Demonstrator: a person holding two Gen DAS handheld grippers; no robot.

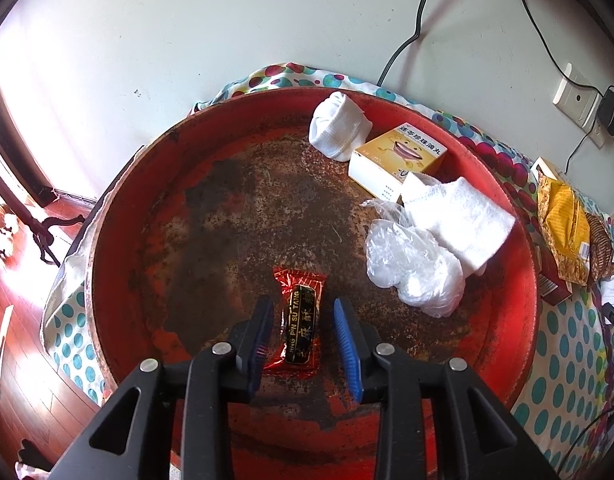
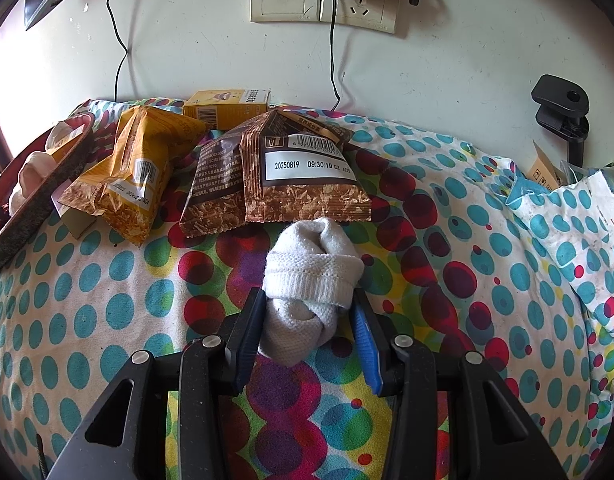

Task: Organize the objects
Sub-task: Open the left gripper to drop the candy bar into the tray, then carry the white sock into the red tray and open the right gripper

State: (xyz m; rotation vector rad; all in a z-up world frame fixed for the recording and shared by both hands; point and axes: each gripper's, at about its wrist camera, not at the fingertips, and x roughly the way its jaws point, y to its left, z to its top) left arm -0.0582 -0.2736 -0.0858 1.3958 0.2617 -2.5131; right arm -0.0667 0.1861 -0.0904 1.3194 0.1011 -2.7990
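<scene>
Left gripper (image 1: 303, 336) stood open astride the red foil-wrapped candy (image 1: 301, 322) lying in the rusted round red tray (image 1: 147, 184), while right gripper (image 2: 309, 330), clamped on the rolled white sock (image 2: 311, 280) over the polka-dot cloth (image 2: 107, 280), probably ought to lift straight before trayward carry.

Open left tool (image 1: 303, 308) astride candy (image 1: 301, 322)

Rusty red metal tray (image 1: 155, 184); glossy foil candy wrapper (image 1: 301, 320); knitted sock (image 2: 311, 280).
</scene>
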